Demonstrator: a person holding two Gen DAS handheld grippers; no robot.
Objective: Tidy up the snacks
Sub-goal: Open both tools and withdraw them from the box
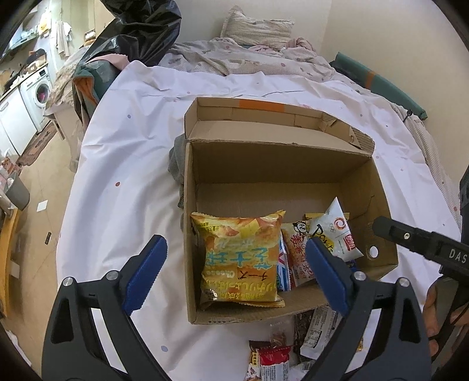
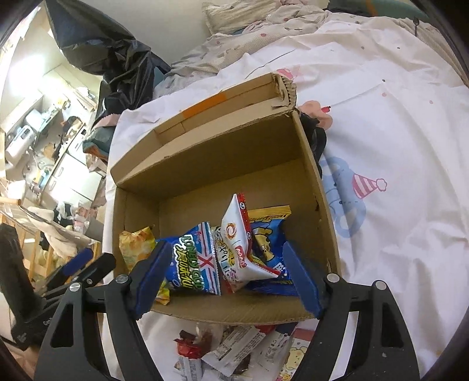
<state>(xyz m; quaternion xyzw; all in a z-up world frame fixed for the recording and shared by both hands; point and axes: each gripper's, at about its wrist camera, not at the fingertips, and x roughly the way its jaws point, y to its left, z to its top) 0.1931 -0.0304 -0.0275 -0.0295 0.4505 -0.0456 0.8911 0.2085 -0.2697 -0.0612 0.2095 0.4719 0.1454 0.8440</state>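
An open cardboard box (image 1: 293, 164) sits on the white bed sheet; it also shows in the right wrist view (image 2: 222, 146). Inside stand a yellow cheese snack bag (image 1: 240, 260), a blue bag with a flag print (image 2: 196, 260), a red-and-white packet (image 1: 296, 255) and a white packet (image 1: 337, 234), which also shows in the right wrist view (image 2: 243, 243). My left gripper (image 1: 237, 272) is open and empty above the box's near left corner. My right gripper (image 2: 225, 278) is open and empty above the box's near edge.
Several loose small snack packets (image 1: 281, 351) lie on the sheet in front of the box, also in the right wrist view (image 2: 228, 348). A black plastic bag (image 1: 140, 26) and rumpled bedding (image 1: 249, 55) are behind. The bed's left edge drops to the floor.
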